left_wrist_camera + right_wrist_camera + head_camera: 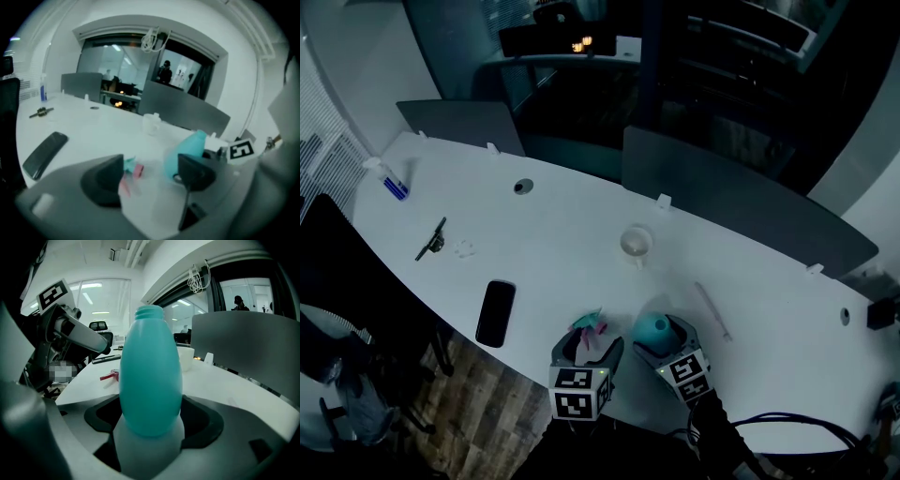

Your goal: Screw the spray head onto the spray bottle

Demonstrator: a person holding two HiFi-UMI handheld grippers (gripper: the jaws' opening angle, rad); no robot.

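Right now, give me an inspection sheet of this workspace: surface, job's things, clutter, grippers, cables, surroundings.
Surface: white curved table.
Job's things: teal spray bottle, neck bare; spray head lying on the table, apart from it.
Clutter: black phone, white cup, small black tool.
Grippers: left gripper open beside the spray head; right gripper shut on the spray bottle.
Cables: black cables at the table's right end.
Surroundings: grey dividers behind the table.

**Work at the near edge**

The left gripper [589,347] stands with jaws apart, a teal-and-pink plastic spray head [589,325] lying at their tips; the right gripper [664,336] clasps a teal plastic bottle [653,328]; a black flat phone [495,313] lies further left on the white curved table [562,234].
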